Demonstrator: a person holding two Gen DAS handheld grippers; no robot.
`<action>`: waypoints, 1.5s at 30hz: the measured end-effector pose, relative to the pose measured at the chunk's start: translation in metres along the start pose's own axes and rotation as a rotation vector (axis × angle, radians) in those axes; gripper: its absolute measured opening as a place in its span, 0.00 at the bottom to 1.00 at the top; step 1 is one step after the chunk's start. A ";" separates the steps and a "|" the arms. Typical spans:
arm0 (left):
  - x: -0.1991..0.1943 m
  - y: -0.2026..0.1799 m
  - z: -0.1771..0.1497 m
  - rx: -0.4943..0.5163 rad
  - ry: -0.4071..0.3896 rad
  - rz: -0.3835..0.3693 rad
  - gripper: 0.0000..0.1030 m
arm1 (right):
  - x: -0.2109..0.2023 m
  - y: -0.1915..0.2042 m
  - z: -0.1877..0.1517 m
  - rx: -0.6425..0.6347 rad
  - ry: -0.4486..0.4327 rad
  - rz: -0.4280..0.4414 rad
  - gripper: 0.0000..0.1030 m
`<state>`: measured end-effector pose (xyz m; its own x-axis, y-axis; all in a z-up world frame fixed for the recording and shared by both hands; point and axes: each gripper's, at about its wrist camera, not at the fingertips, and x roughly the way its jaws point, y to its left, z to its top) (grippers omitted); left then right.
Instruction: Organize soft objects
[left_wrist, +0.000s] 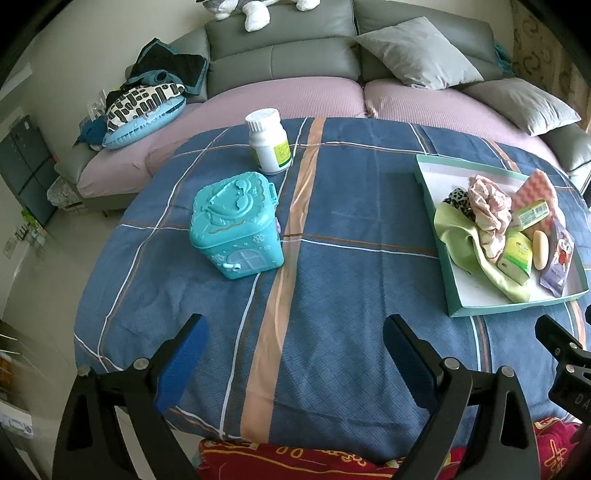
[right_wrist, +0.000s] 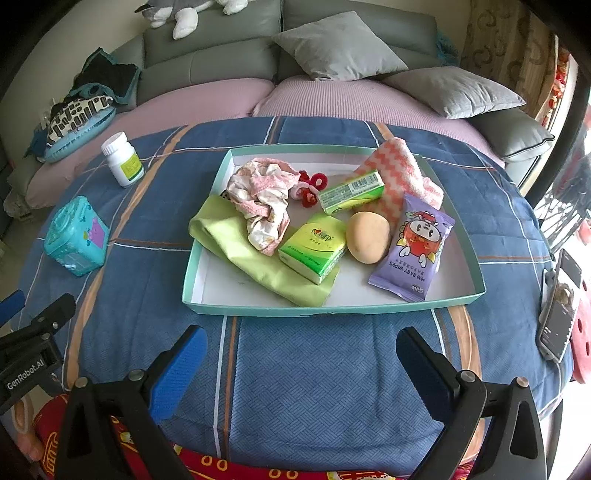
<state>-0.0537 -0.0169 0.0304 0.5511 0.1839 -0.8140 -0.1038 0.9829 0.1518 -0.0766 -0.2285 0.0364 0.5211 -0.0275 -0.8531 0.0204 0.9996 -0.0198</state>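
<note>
Two handheld grippers hover above the near edge of a table spread with a blue plaid cloth (right_wrist: 306, 369), each with its blue-padded jaws spread wide and nothing between them: the left gripper (left_wrist: 291, 354) faces the bare middle of the cloth, the right gripper (right_wrist: 301, 363) the shallow teal tray (right_wrist: 207, 302) just ahead of it. Inside the tray lie a lime-green cloth (right_wrist: 258, 258), a green tissue pack (right_wrist: 312, 247) resting on it, a tan oval object (right_wrist: 369, 236), a purple pouch of baby wipes (right_wrist: 412, 247), a crumpled pink-and-white fabric piece (right_wrist: 262, 195), red hair ties (right_wrist: 306, 188), a long green packet (right_wrist: 351, 192) and a pink wavy-patterned towel (right_wrist: 402, 173). To the tray's left, well apart from it, stands a teal house-shaped box (left_wrist: 236, 225), with a white bottle (left_wrist: 267, 142) upright beyond it. A grey sofa (left_wrist: 280, 48) with cushions fills the background.
</note>
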 end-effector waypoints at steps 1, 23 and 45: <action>0.000 0.000 0.000 -0.002 0.001 0.000 0.93 | 0.000 0.000 0.000 0.000 0.001 -0.001 1.00; 0.003 -0.004 -0.001 0.007 0.007 0.017 0.93 | 0.002 0.000 0.000 0.003 0.005 -0.007 1.00; 0.004 -0.005 -0.001 0.009 0.010 0.021 0.93 | 0.004 0.000 0.000 -0.002 0.008 -0.013 1.00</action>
<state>-0.0519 -0.0205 0.0254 0.5404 0.2044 -0.8162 -0.1075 0.9789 0.1740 -0.0749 -0.2284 0.0333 0.5137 -0.0406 -0.8570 0.0255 0.9992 -0.0321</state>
